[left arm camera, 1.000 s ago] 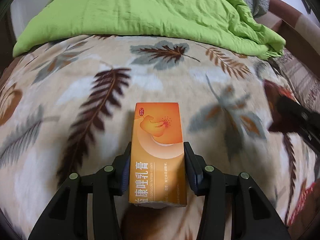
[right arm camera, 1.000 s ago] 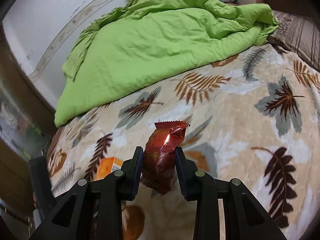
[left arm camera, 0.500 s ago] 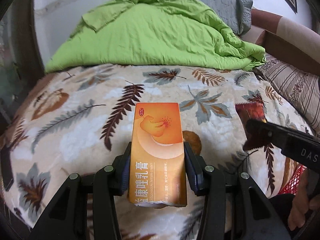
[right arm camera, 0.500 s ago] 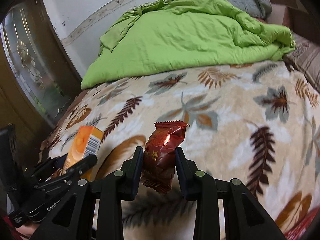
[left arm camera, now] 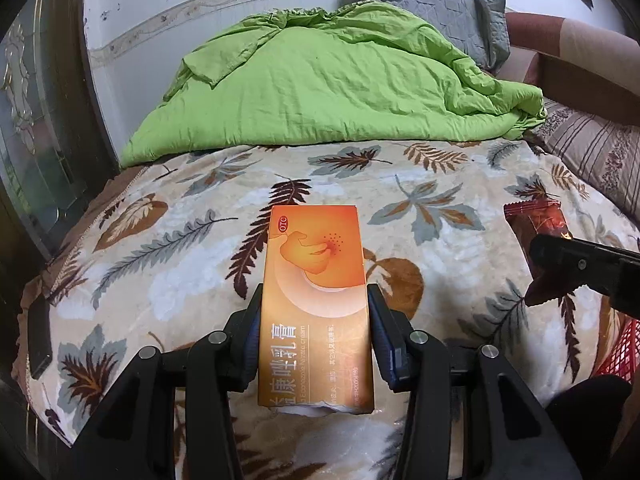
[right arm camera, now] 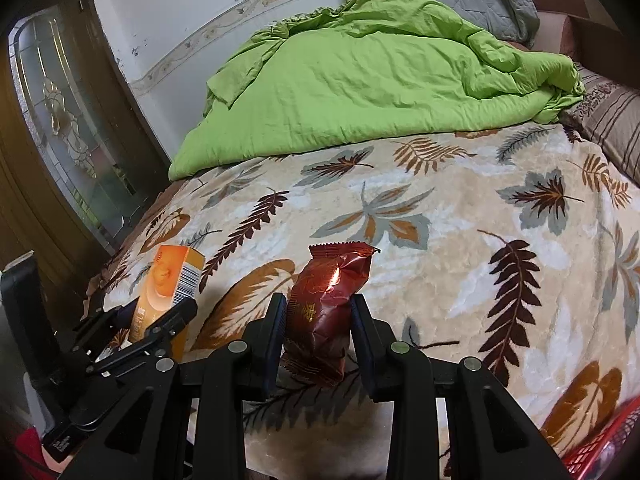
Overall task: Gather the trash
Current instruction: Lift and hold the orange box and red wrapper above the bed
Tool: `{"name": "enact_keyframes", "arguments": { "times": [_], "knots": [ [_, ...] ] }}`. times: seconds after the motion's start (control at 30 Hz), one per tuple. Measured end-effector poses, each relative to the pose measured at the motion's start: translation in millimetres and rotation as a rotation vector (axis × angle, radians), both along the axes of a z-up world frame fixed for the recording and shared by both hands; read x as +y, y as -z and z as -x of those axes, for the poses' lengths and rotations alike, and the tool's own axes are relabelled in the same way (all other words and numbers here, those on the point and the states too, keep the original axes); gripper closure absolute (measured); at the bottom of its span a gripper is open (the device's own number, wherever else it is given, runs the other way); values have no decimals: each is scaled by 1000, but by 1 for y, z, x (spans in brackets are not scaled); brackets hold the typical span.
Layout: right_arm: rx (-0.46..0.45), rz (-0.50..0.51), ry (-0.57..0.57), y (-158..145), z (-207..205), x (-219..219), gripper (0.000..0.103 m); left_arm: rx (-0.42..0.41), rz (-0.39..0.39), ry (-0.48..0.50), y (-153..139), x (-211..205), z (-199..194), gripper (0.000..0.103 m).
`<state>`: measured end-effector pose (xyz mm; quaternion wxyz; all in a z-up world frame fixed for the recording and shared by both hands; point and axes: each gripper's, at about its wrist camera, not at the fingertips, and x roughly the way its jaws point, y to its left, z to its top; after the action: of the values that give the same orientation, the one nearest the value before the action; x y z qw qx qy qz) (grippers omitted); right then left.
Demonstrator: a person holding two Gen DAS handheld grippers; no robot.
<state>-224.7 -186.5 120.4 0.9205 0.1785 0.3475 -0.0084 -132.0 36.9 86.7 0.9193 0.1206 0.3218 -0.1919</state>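
While both tools grip trash (bed (left arm camera: 400, 216) edge near).

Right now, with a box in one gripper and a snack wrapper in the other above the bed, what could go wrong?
1. The right gripper pinches the red snack wrapper by its soft, crinkly middle; it might slip out onto the leaf-print blanket.
2. The left gripper holds the orange box only by its lower half, so it could tip or get crushed.
3. The red basket shows only at the picture's edge; a drop could miss it.
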Motion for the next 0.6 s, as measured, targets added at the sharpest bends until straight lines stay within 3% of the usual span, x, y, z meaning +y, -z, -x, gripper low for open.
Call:
{"name": "enact_keyframes", "arguments": {
  "times": [0.6],
  "knots": [
    [53,3,-3,14,-12,-4,68,20,-10,16,20,-12,-17,58]
  ]
}}
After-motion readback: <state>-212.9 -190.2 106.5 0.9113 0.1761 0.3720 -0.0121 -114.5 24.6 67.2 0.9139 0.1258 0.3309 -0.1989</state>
